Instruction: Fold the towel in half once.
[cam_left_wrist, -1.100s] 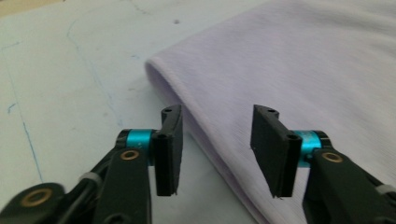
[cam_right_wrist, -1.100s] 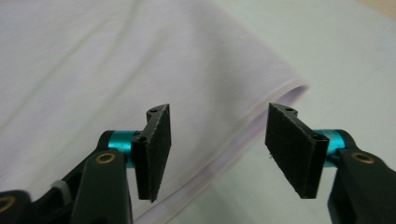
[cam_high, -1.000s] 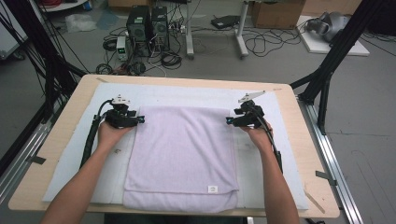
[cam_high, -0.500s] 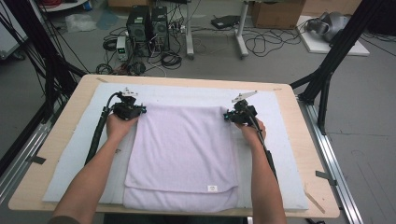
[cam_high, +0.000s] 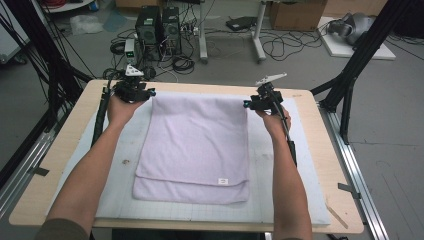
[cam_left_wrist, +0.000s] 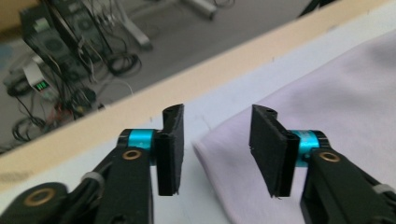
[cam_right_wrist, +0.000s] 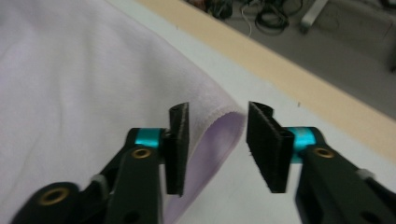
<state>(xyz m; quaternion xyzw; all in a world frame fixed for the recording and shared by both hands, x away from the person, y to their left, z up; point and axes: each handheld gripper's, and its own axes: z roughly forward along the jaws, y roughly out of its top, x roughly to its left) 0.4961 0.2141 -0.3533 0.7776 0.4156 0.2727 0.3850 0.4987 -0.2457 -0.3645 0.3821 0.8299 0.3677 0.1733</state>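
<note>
Both grippers have slid up to the towel's (cam_high: 196, 145) far corners since the earlier frame. The towel lies folded mid-table, its doubled hem at 6 o'clock. The left gripper (cam_high: 148, 93) at 11 o'clock and the right gripper (cam_high: 246, 103) at 1 o'clock each stand with jaws apart astride a corner, clamping nothing.

The folded lilac terry towel (cam_high: 195, 145) lies on the pale mat (cam_high: 280, 200) covering the wooden tabletop (cam_high: 60, 150), its far corners between each gripper's parted jaws.
</note>
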